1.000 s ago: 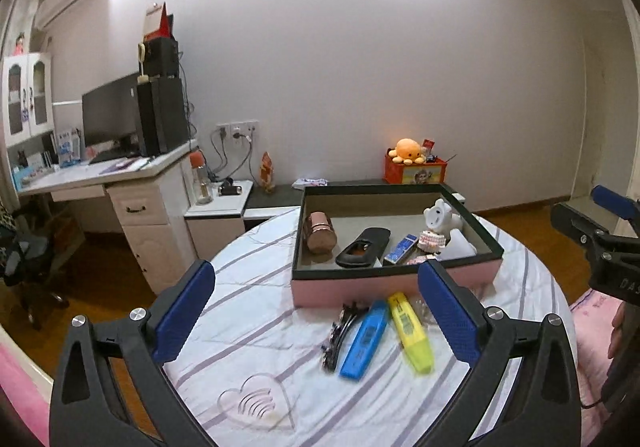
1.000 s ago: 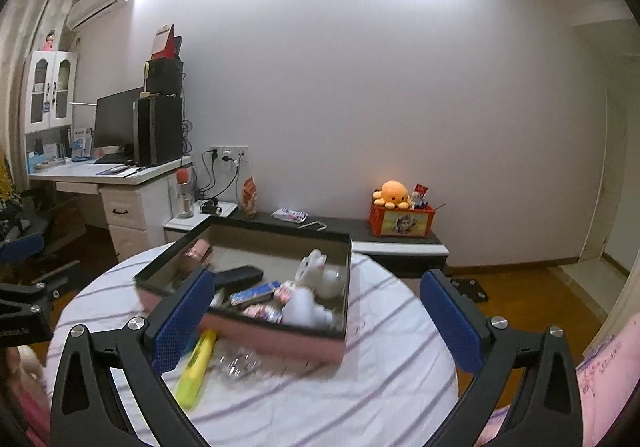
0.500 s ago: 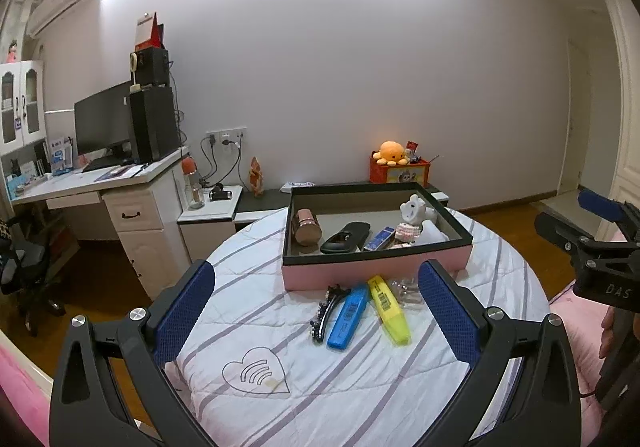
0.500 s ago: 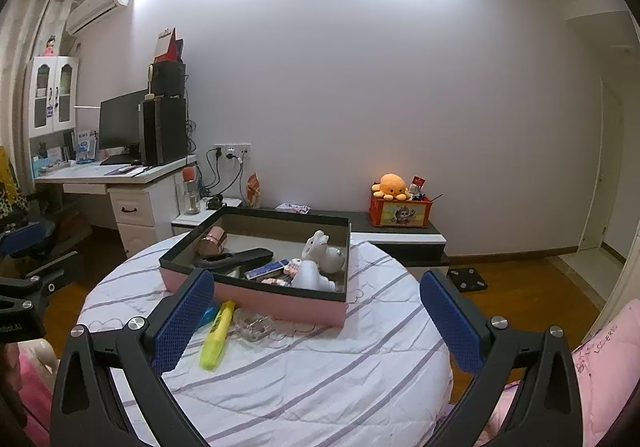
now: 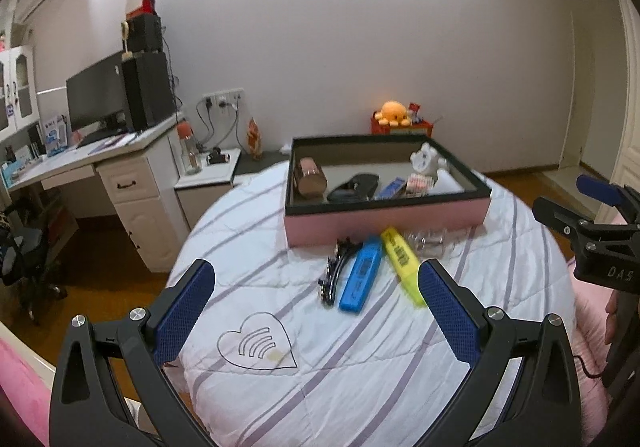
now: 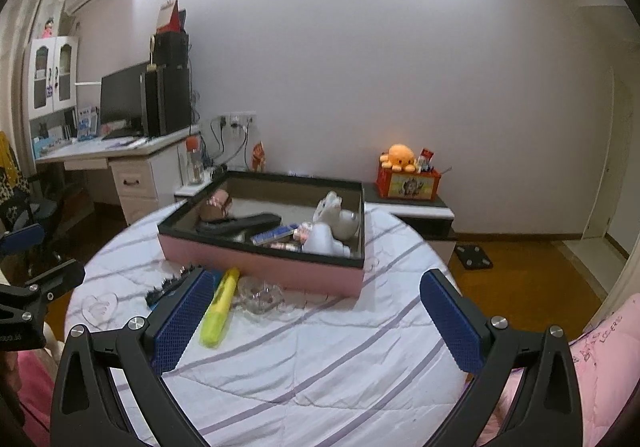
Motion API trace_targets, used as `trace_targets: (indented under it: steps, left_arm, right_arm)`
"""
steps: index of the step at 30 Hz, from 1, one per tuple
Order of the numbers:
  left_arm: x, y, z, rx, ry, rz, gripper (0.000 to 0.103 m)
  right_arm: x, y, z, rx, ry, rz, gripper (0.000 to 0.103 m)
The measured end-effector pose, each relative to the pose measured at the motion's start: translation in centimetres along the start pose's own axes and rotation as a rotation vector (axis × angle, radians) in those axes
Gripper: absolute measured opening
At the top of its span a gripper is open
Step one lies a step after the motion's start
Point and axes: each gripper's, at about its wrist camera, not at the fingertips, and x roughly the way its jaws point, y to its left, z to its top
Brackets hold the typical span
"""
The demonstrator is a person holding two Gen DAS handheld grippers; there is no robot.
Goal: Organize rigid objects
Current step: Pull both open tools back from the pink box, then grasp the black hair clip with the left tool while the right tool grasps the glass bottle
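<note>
Both the left gripper (image 5: 316, 299) and the right gripper (image 6: 314, 307) hovered with jaws spread wide and empty, so the step looked like an approach before a pick. Ahead of the left jaws and between them lay the black hair clip (image 5: 335, 273), blue highlighter (image 5: 362, 274) and yellow highlighter (image 5: 401, 263), with a clear plastic piece (image 5: 427, 241), all just short of the pink tray (image 5: 384, 221). The next move probably called for lowering onto one marker, lifting it over the tray's near wall; bare tabletop (image 5: 360, 367) under the jaws left room.
</note>
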Motion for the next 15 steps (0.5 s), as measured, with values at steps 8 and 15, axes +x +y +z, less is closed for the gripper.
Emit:
trace_targets:
  steps: [8,15]
  left_arm:
    - [4.4,-0.5,-1.5,0.016,0.098,-0.068,0.090]
    - [7.9,0.6,-1.7,-0.004,0.175,-0.063,0.070]
  right_arm:
    - [3.5,-0.4,-1.3,0.010,0.087,0.009,0.103]
    - [6.5,-0.5,-2.0,0.005,0.154,0.023,0.103]
